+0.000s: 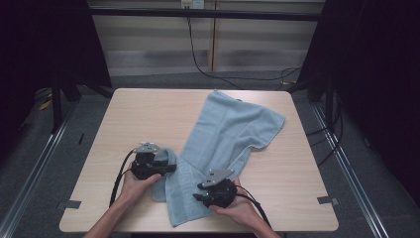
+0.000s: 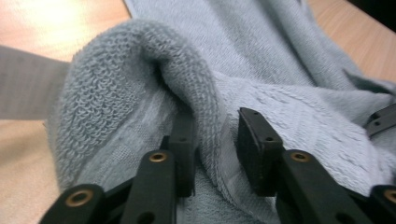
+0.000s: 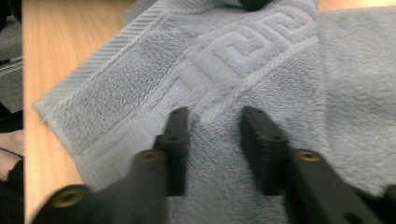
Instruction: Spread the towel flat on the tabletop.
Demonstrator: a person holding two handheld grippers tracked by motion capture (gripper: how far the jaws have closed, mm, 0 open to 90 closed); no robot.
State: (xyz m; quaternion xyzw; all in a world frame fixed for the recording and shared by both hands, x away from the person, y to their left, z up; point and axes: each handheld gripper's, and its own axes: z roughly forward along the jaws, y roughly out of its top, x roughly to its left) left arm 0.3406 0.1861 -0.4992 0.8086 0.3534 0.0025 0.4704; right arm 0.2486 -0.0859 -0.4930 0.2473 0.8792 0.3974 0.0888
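Note:
A light blue towel (image 1: 233, 129) lies slantwise across the wooden table (image 1: 138, 114), its near end bunched towards the front. My left gripper (image 1: 171, 167) rests at the towel's raised left edge. In the left gripper view a rolled-up fold of towel (image 2: 154, 60) stands between the jaws of the left gripper (image 2: 217, 144), with a gap beside the right pad (image 2: 254, 140). My right gripper (image 1: 199, 191) sits low on the towel's near end and points left. In the right gripper view the jaws of the right gripper (image 3: 215, 135) stand apart over the flat towel (image 3: 140, 70) by its patterned border.
Bare tabletop (image 1: 297, 168) lies to the right of the towel and at the far left. Dark frame posts (image 1: 57, 104) flank the table, and a black cable (image 1: 198, 59) hangs down the back wall. The other gripper's jaw tips (image 2: 380, 119) show at the right edge of the left gripper view.

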